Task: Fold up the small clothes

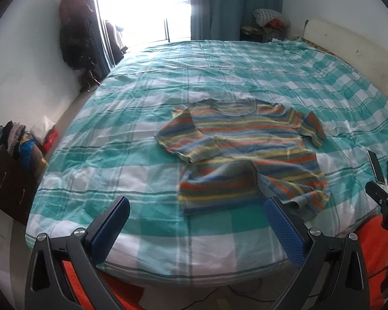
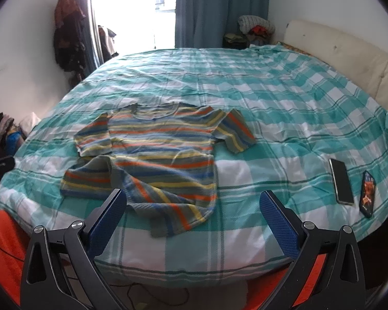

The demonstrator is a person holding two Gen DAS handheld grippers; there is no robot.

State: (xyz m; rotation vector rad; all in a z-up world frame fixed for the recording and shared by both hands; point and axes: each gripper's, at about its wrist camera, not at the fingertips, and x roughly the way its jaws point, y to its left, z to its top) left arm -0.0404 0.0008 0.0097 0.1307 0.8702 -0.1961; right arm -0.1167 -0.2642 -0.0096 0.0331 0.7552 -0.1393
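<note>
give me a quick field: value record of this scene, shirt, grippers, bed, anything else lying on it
shirt: striped shirt spread on the bed, bottom hem rumpled and partly turned up
left gripper: open, empty, near the hem
right gripper: open, empty, near the hem
bed: teal and white checked sheet
other items: phone and a phone case side by side on the sheet, apart from the shirt

Striped shirt (image 1: 245,152) lies on checked bed (image 1: 142,118), hem rumpled; left gripper (image 1: 196,204) spread wide, empty.

Both held low and level, left gripper (image 1: 196,206) and right gripper (image 2: 194,201) spread wide, gripping nothing.
</note>
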